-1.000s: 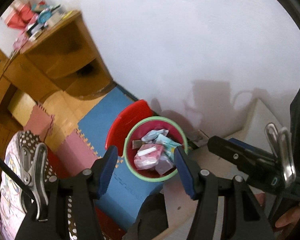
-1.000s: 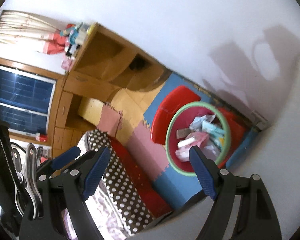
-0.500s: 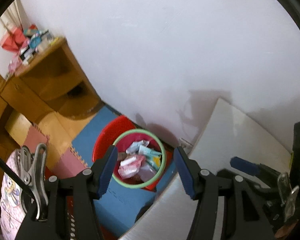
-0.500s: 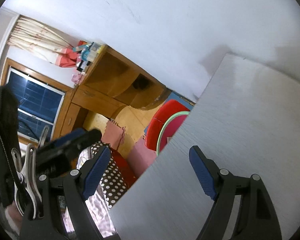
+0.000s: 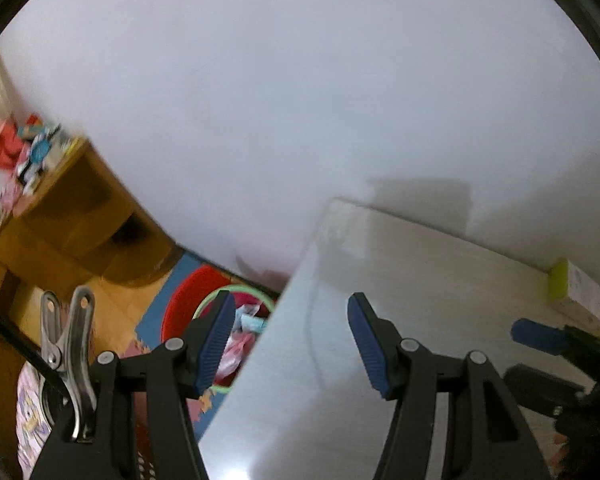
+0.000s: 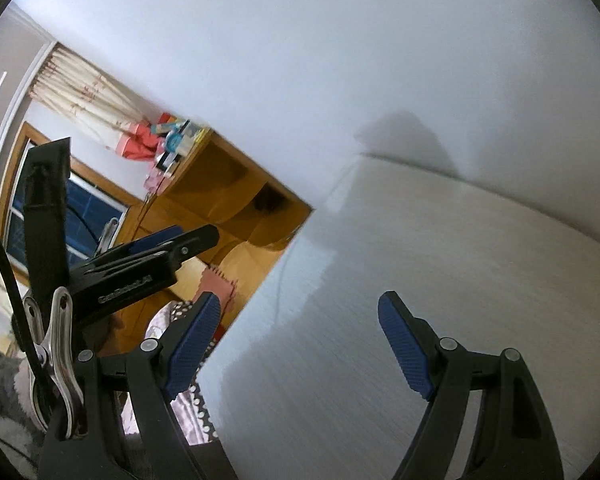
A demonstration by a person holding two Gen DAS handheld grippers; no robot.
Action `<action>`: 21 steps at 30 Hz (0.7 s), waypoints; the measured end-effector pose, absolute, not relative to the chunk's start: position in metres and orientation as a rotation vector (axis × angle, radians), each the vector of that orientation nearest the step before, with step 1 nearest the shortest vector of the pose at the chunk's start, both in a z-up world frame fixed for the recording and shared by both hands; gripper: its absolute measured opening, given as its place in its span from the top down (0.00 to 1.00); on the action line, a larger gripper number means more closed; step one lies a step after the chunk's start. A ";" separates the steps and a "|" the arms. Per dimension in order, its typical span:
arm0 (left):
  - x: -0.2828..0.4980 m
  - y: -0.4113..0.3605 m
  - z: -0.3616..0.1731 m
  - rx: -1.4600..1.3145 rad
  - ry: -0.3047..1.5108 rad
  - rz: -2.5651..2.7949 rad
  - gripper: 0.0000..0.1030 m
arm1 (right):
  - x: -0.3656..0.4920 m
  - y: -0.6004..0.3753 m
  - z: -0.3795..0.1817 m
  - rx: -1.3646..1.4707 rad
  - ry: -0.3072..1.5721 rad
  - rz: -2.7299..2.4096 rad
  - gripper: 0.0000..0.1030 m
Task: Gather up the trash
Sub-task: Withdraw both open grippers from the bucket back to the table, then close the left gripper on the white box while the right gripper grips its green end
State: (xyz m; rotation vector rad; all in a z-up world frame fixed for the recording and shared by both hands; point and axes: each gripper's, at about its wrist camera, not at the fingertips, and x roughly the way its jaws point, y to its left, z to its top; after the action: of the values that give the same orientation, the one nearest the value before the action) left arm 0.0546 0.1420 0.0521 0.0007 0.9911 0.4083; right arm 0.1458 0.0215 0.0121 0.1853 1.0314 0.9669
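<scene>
Both grippers hang over the table [image 5: 440,280], empty. Left gripper [image 5: 292,340]: jaws apart, nothing between the pads. Right gripper [image 6: 300,344]: same, jaws wide, nothing gripped. Bin [image 5: 204,316] sits on the floor just past the table's left edge, seen in the left view only; the table edge and the left finger cover about half of it. Trash [image 5: 246,322] inside it shows as blue and pink wrappers, too blurred to identify. A box [image 5: 580,294] with a green end lies at the table's far right by the wall, partly cut off by the right gripper's finger. Shelf [image 6: 220,184] beyond the table's left edge is motion-blurred; the items on top are unreadable. In the right view the table hides the bin.
</scene>
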 end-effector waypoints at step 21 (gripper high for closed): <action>0.111 0.002 0.017 0.067 0.975 0.106 0.40 | 0.139 -0.160 0.013 0.531 0.889 0.770 0.20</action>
State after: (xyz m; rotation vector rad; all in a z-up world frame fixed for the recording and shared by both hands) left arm 0.1109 0.0018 0.0168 0.0666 0.9745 0.1063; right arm 0.1388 -0.1596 0.0133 0.5312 0.8888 0.7700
